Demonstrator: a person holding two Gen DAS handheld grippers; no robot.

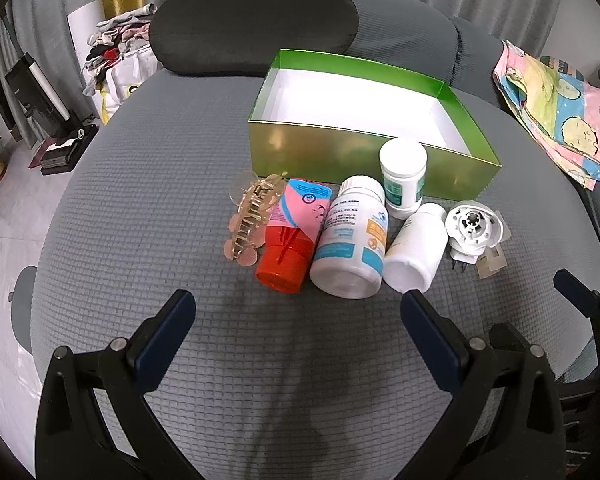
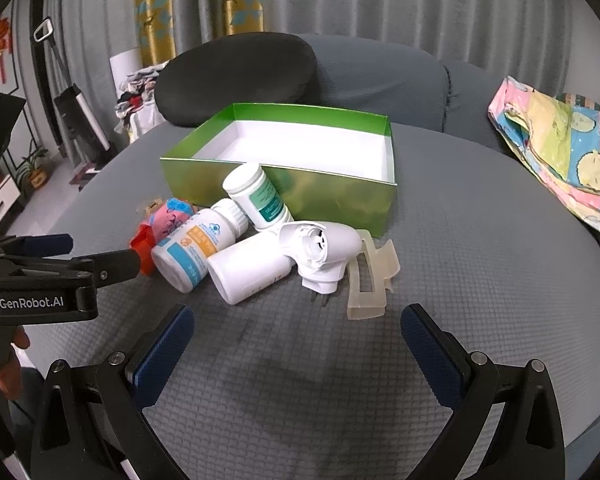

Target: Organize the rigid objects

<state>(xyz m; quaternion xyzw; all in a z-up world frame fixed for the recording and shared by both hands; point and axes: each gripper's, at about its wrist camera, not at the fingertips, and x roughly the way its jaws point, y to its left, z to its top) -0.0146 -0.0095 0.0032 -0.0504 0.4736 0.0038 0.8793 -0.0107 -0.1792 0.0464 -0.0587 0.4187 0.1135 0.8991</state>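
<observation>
- Left wrist view: left gripper point(image 1: 298, 310) held low over the grey quilted cushion point(image 1: 140, 220), jaws spread wide, nothing between them; right gripper point(image 2: 296, 326) likewise spread and empty.
- Shallow green cardboard box with white lining point(image 1: 320, 152) standing empty at the back; all loose items clustered just in front of its near wall.
- Cluster, left to right: translucent amber plastic hair claw point(image 1: 250, 220); pink-and-blue tube with red screw cap point(image 1: 290, 240); large white pill bottle with blue-and-orange label point(image 1: 350, 244), lying on its side; plain white plastic bottle point(image 1: 416, 248), also lying; small white jar with green label point(image 1: 403, 178), leaning against the box; white plastic plug-in device point(image 1: 474, 232); frosted clear hair claw point(image 2: 370, 278) beside it.
- Bottles judged light, stiff, smooth-walled; likely to roll or squirt out of a pinch. Best taken across the barrel at mid-length, pads square to the axis.
- Tube body possibly softer; grip at the ribbed red cap.
- Hair claws thin and springy, somewhat brittle; pinch across the spine, not the teeth.
- Plug-in device irregular; hold by its rounded housing, prongs avoided.
</observation>
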